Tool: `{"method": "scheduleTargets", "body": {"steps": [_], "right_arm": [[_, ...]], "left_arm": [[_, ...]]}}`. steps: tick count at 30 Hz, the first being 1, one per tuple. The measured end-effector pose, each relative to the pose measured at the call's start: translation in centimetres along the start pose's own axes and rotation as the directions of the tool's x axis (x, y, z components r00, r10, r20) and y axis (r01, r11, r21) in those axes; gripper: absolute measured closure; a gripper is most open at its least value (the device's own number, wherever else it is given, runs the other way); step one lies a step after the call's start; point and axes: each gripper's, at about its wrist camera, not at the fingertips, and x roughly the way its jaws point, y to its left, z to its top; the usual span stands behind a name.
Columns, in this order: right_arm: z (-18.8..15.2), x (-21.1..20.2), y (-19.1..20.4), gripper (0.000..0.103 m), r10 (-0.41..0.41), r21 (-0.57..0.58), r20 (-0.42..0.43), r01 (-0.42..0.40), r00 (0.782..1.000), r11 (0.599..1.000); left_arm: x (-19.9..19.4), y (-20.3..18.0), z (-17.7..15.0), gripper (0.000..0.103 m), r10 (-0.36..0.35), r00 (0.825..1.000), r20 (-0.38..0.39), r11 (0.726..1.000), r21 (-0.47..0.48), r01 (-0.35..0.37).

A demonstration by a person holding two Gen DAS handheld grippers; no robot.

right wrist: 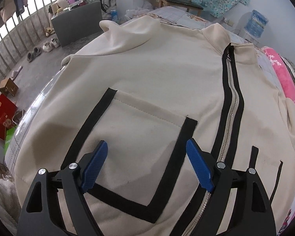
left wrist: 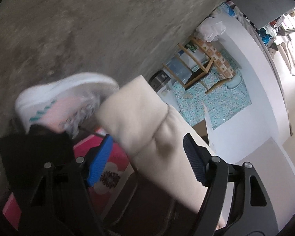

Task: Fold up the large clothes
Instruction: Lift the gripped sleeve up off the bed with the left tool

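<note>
A cream zip jacket (right wrist: 157, 74) with black trim lies spread flat, front up, collar at the far end. My right gripper (right wrist: 147, 145) hovers open over its black-edged pocket (right wrist: 143, 137), nothing between the pads; the zipper (right wrist: 231, 106) runs just to the right. In the left wrist view, which is rolled and blurred, a cream sleeve (left wrist: 139, 122) with its cuff end outward passes between the fingers of my left gripper (left wrist: 147, 137). The dark pad (left wrist: 194, 161) is against the sleeve. The blue pad (left wrist: 100, 161) stands a little apart from it, so the jaws are open.
A white and pink sneaker (left wrist: 64, 100) and a pink flowered cloth (left wrist: 108, 169) sit beside the left gripper above the concrete floor (left wrist: 88, 29). A pink blanket (right wrist: 285, 78) borders the jacket on the right. Shoes (right wrist: 49, 45), red bags (right wrist: 2, 114) and a box (right wrist: 7, 86) are on the floor at left.
</note>
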Motion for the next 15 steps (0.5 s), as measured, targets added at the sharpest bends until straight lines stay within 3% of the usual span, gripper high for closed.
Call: {"method": "scheduleTargets", "body": {"steps": [4, 7, 12, 15], "right_arm": [[-0.2, 0.3, -0.1, 0.023, 0.007, 0.007, -0.006, -0.007, 1.000, 1.000], [-0.1, 0.3, -0.2, 0.023, 0.013, 0.015, -0.011, -0.013, 1.000, 1.000], [0.2, 0.4, 0.1, 0.023, 0.007, 0.019, -0.011, -0.007, 1.000, 1.000], [0.2, 0.4, 0.1, 0.023, 0.003, 0.019, -0.011, -0.003, 1.000, 1.000]], "left_arm": [[-1.9, -0.2, -2.3, 0.024, -0.088, 0.996, -0.012, 0.996, 0.026, 0.088], [-1.1, -0.9, -3.3, 0.019, -0.124, 0.991, -0.043, 0.991, 0.044, 0.126], [3.9, -0.2, -2.6, 0.019, -0.073, 0.989, -0.128, 0.997, 0.004, 0.074], [4.6, 0.6, -1.2, 0.019, -0.095, 0.992, -0.087, 0.995, -0.025, 0.093]]}}
